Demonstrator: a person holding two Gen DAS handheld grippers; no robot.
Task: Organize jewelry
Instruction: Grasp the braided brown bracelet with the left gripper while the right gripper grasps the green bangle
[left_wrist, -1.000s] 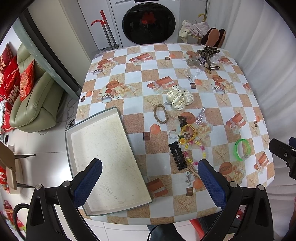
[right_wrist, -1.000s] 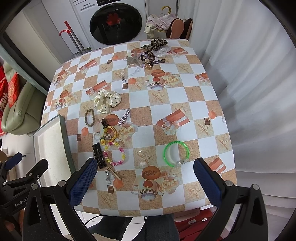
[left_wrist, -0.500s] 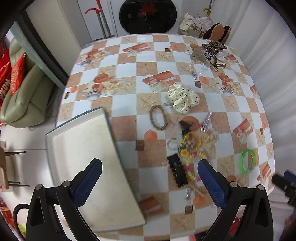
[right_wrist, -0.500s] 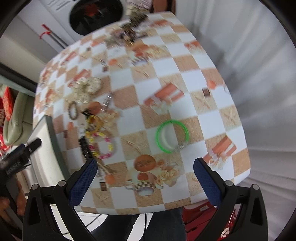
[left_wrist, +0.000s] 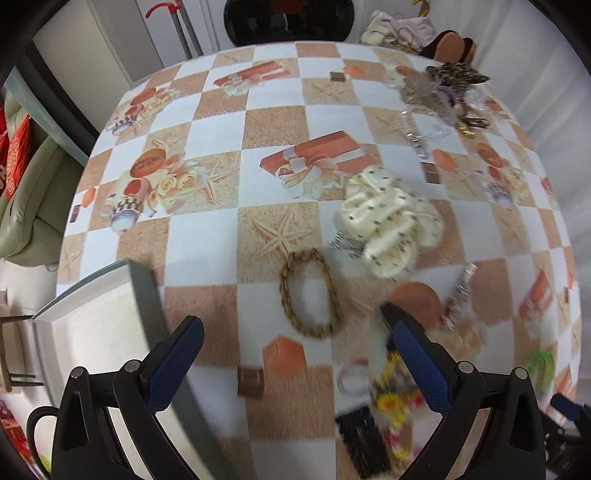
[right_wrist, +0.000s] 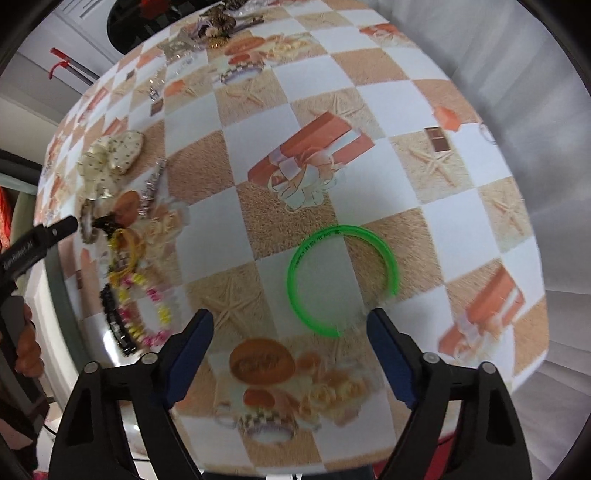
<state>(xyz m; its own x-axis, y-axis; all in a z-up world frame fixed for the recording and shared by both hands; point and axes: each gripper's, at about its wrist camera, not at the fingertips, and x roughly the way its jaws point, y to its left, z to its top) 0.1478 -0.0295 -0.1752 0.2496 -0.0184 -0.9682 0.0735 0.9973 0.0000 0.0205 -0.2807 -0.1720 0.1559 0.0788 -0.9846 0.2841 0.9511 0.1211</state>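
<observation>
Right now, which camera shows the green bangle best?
The right wrist view: the green bangle lies whole and near centre on the tablecloth, just ahead of the open right hand-held gripper, nothing covering it. The left wrist view catches it only as a blurred green arc near the right edge.

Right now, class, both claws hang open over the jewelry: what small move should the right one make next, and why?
Probably lower the right claw, whose jaws have just been closing, until they straddle the near rim of the green bangle, then pinch. The bangle lies flat on the tablecloth, apart from other pieces, just ahead of its fingertips, with nothing held yet.
</observation>
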